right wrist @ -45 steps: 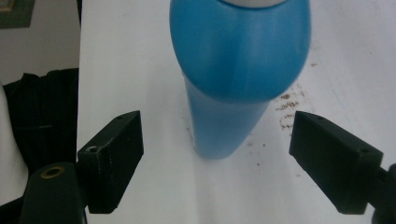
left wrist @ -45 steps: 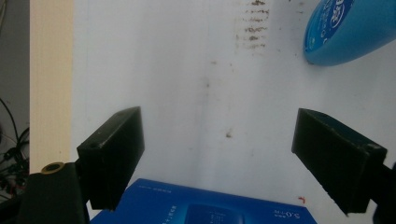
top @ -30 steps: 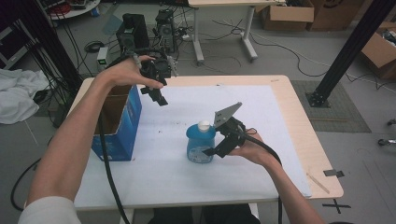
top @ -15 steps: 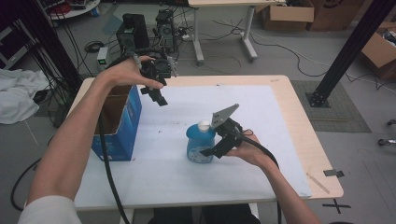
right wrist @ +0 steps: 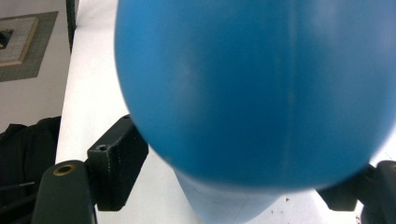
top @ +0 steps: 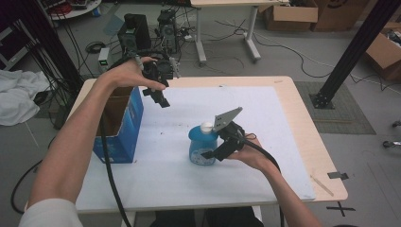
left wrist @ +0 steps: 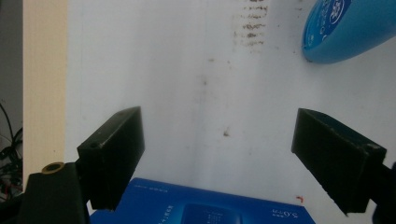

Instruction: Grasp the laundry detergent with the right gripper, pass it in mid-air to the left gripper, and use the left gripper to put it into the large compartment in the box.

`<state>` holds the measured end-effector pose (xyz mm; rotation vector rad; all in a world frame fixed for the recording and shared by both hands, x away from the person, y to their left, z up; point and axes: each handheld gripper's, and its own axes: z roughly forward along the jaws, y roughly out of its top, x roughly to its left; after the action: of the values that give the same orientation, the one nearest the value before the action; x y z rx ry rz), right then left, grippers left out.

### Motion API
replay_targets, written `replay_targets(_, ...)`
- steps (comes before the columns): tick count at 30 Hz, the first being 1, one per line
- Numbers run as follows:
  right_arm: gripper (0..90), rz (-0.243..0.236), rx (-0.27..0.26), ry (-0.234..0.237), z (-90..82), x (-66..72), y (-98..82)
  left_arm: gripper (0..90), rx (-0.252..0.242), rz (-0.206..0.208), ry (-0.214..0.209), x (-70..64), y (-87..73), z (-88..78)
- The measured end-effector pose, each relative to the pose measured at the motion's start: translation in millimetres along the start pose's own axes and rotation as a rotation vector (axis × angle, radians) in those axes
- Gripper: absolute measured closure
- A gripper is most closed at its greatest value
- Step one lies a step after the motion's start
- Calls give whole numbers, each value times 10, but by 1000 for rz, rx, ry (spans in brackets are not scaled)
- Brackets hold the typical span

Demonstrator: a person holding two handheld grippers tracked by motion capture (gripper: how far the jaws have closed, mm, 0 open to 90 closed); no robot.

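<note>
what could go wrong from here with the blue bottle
The right hand-held gripper has just been closing its jaws around the blue bottle, which stands upright on the white mat. Risks:
1. The bottle's sides are rounded and smooth, so it might slip or twist as the jaws squeeze.
2. A sideways nudge could tip it before the grip is firm.
3. The left hand-held gripper hangs open by the blue box, too far to steady it.

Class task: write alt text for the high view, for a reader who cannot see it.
A person's right hand-held gripper has its jaws around a blue bottle with a white cap, standing upright on a white table; the jaws have just been closing. The left hand-held gripper hangs open in the air beside an open blue box at the table's left edge.
</note>
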<state>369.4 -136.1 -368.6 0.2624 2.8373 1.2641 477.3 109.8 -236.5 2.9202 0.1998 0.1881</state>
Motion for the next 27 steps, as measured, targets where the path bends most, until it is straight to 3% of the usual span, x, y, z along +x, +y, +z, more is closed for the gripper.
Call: replay_targets(27, 362, -32, -24, -18, 38, 18, -7, 179, -6, 5, -2, -25, -19, 3)
